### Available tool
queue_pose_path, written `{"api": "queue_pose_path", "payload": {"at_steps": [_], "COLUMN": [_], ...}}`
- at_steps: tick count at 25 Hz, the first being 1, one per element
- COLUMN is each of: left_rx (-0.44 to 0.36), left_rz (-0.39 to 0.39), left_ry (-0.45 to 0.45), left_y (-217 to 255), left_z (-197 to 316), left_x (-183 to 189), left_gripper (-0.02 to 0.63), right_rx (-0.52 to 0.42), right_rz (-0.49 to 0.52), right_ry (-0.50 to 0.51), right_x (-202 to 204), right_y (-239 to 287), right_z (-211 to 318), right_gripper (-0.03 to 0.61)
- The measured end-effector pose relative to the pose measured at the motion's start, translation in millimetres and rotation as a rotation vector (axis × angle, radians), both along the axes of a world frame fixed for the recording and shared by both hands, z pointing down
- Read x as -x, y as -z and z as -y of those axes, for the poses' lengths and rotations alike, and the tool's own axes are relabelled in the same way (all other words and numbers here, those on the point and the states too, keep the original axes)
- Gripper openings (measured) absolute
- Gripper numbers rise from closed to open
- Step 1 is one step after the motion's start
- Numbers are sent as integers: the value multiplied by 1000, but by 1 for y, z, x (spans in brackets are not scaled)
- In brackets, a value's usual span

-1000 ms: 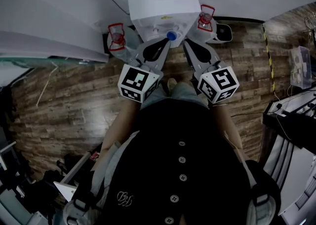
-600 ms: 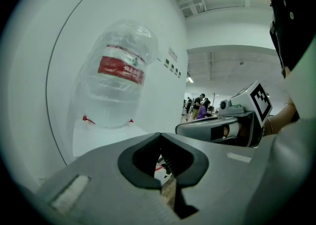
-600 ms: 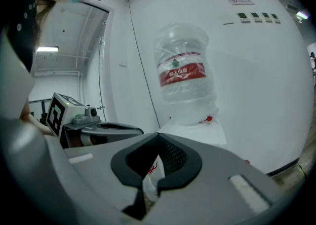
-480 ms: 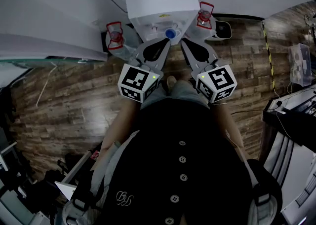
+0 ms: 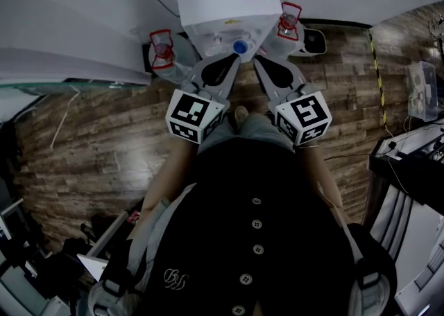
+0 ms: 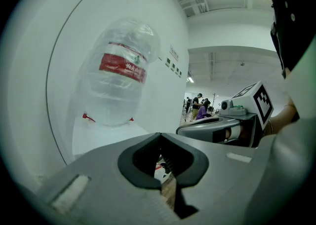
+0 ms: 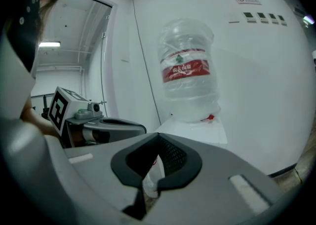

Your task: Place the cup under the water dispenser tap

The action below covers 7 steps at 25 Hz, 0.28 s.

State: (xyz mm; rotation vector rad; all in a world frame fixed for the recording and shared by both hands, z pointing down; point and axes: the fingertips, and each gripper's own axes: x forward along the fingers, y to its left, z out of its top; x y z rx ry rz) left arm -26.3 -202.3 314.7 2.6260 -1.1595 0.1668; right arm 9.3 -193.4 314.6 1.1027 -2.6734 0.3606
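Observation:
The white water dispenser (image 5: 220, 11) stands at the top centre of the head view, with its blue tap (image 5: 240, 48) facing me. A large clear bottle with a red label (image 6: 121, 71) (image 7: 187, 71) sits on top of it. My left gripper (image 5: 232, 59) (image 6: 163, 169) and right gripper (image 5: 258, 62) (image 7: 148, 169) are side by side just short of the tap, and both point at the dispenser. The jaws of each are shut with nothing between them. I see no cup in any view.
Two spare bottles with red caps stand on the wooden floor, one on each side of the dispenser (image 5: 161, 50) (image 5: 289, 25). A white wall (image 5: 69, 23) runs behind. Equipment and cables clutter the right edge (image 5: 409, 162). People stand far down the hall (image 6: 197, 105).
My right gripper has rolled a little and edged slightly left. The left gripper has stayed put.

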Motion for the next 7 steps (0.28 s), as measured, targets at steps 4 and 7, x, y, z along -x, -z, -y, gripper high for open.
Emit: {"api": "queue_pose_path", "payload": {"at_steps": [4, 7], "left_rx": [7, 4], "left_rz": [-10, -15], "left_ry": [10, 23], "left_y": [3, 4], "left_z": [1, 1], "left_x": [1, 2], "left_gripper": [0, 0], "right_rx": [2, -1], "right_rz": [-7, -18], "right_ry": [7, 8], "right_x": [2, 2], "right_y": [-1, -1], "right_z": [-1, -1], "right_gripper": [0, 0]}}
